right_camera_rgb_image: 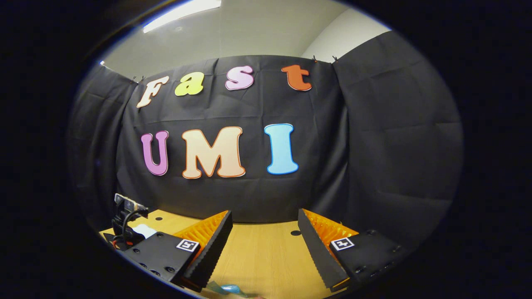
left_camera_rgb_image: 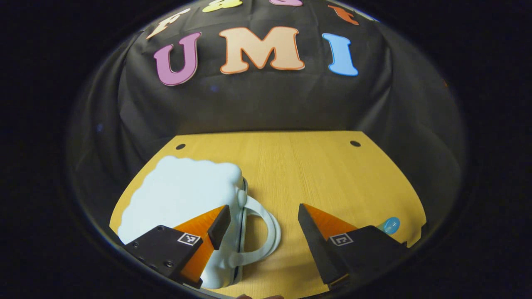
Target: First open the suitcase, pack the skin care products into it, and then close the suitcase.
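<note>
A small pale-blue suitcase (left_camera_rgb_image: 183, 195) with a scalloped edge lies closed on the wooden table (left_camera_rgb_image: 299, 174), its white handle (left_camera_rgb_image: 266, 236) pointing right. My left gripper (left_camera_rgb_image: 264, 226) is open just above the handle, with its left finger over the suitcase's near edge. A blue skin care item (left_camera_rgb_image: 390, 225) peeks out behind the left gripper's right finger. In the right gripper view my right gripper (right_camera_rgb_image: 264, 232) is open and held above the table, with nothing between its fingers. A blue-green item (right_camera_rgb_image: 228, 287) lies on the table under it. The other gripper (right_camera_rgb_image: 126, 224) shows at the far left.
Black cloth walls close in the table on the back and sides. Two small dark holes (left_camera_rgb_image: 355, 143) mark the table's far corners. The table's far edge (right_camera_rgb_image: 266, 224) lies just beyond the right gripper's fingertips.
</note>
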Motion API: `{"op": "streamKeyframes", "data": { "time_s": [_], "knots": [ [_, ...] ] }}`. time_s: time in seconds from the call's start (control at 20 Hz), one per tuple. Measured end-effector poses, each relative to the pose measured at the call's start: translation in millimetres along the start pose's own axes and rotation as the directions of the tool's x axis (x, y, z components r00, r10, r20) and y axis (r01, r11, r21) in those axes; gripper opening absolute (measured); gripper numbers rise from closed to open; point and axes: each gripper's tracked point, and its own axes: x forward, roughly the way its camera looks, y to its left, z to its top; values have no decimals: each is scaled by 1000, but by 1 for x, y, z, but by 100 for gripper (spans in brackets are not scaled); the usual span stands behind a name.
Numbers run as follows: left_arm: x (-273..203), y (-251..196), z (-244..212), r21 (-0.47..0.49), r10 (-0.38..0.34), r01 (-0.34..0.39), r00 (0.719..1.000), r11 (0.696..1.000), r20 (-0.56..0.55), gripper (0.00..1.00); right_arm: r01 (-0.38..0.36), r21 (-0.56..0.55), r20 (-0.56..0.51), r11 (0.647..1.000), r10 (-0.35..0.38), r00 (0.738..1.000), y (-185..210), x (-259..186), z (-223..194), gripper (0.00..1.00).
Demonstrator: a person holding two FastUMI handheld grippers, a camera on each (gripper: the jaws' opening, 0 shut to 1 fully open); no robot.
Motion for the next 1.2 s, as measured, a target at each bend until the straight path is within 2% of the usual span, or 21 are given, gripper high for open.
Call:
{"op": "streamKeyframes", "data": {
  "time_s": [0.15, 0.5, 0.7, 0.85, 0.95, 1.0, 1.1, 1.2],
  "knots": [
    [14, -12, -17, 5, -22, 22, 997, 1000, -76, 96, 6, -15, -18, 1000, -7, 1000, -3, -2, -6, 99],
    [47, -23, -48, -75, -55, 38, 967, 996, -250, 96, -4, -36, -37, 999, 2, 999, 0, -3, -13, 99],
    [65, -27, -64, -113, -70, 34, 940, 993, -333, 93, -13, -49, -47, 999, 10, 999, 4, -2, -18, 99],
    [66, -33, -69, -129, -107, 64, 927, 990, -360, 89, -8, -59, -47, 998, 5, 999, 1, -3, -21, 99],
    [65, -24, -66, -103, -74, 41, 934, 994, -349, 70, -4, -58, -48, 998, 1, 999, -1, -6, -21, 99],
    [63, -21, -65, -102, -66, 33, 936, 994, -346, 51, -4, -56, -51, 998, 1, 999, -1, -6, -22, 99],
    [62, -16, -67, -125, -66, 22, 932, 992, -357, 24, -8, -51, -56, 999, 5, 998, 1, -6, -26, 99],
    [59, -16, -64, -160, -95, 38, 928, 986, -360, 17, -19, -50, -52, 999, 16, 999, 4, -8, -25, 99]
  ]
}}
